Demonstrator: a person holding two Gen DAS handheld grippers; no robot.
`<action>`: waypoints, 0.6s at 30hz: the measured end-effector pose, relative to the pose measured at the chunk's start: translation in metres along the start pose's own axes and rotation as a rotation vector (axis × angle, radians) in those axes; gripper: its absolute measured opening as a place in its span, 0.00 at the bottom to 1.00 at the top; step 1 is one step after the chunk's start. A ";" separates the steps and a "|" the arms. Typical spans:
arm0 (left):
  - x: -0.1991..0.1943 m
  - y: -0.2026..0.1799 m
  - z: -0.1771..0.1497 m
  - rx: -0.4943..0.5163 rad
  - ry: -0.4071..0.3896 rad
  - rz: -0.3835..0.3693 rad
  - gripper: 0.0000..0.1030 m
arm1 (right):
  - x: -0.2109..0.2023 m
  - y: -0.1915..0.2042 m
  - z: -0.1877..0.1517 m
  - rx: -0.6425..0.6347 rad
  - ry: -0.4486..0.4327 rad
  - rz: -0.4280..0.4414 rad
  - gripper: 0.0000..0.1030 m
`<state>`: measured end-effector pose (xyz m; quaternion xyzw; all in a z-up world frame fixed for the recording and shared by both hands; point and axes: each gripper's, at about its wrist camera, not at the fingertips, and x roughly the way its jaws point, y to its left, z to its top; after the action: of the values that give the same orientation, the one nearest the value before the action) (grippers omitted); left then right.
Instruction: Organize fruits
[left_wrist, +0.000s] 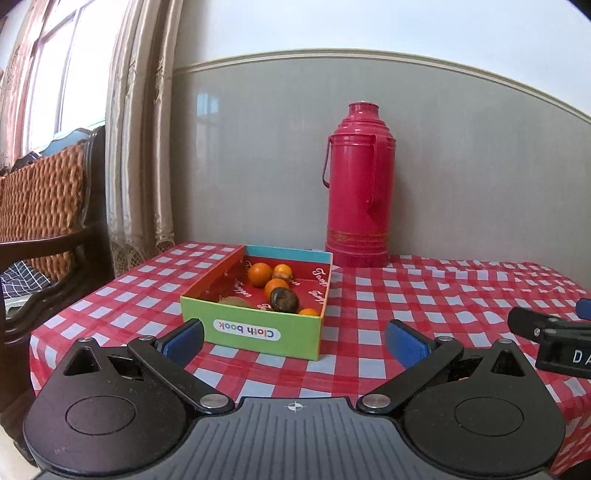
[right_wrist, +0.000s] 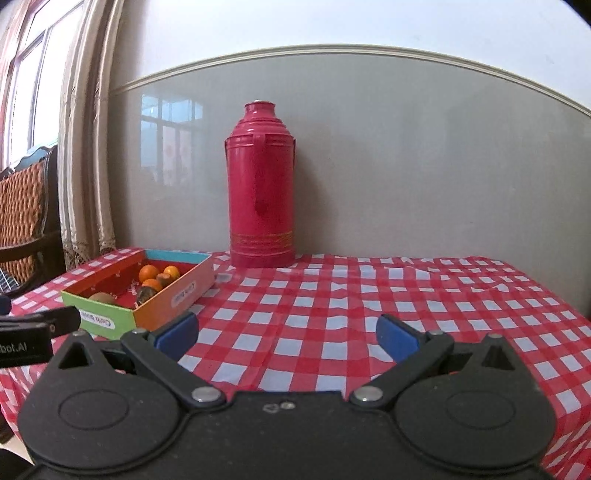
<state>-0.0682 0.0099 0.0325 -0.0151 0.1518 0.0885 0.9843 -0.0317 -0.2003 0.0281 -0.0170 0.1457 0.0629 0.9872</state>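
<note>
Fruits were gathered inside an open cardboard box (left_wrist: 258, 328) marked "Cloth book", set on the left part of the counter (left_wrist: 424, 314), which was covered by a red-and-white checked cloth. Several oranges (left_wrist: 259, 274) were seen toward the box's far side, with a dark brown fruit (left_wrist: 283, 300) nearer and a kiwi (left_wrist: 234, 301) at the near left corner. A pink thermos flask (left_wrist: 357, 184) stood upright against the far wall, just right of the box. The left tool (left_wrist: 294, 341) was held released, its blue fingers spread wide just before the box's near wall. The right tool (right_wrist: 286, 334) was likewise released over bare cloth, right of the box. A wicker-backed chair (left_wrist: 40, 199) was seen at far left.
</note>
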 end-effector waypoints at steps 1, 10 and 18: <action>0.001 0.000 0.000 -0.001 0.002 -0.001 1.00 | 0.000 0.000 0.000 -0.002 0.001 0.001 0.94; 0.003 0.006 0.001 -0.017 0.007 0.003 1.00 | 0.002 0.003 0.000 -0.017 0.009 0.009 0.94; 0.003 0.004 0.000 -0.011 0.010 -0.005 1.00 | 0.003 0.003 0.000 -0.012 0.020 0.016 0.94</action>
<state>-0.0658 0.0143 0.0316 -0.0212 0.1563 0.0867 0.9837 -0.0293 -0.1971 0.0272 -0.0224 0.1553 0.0713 0.9850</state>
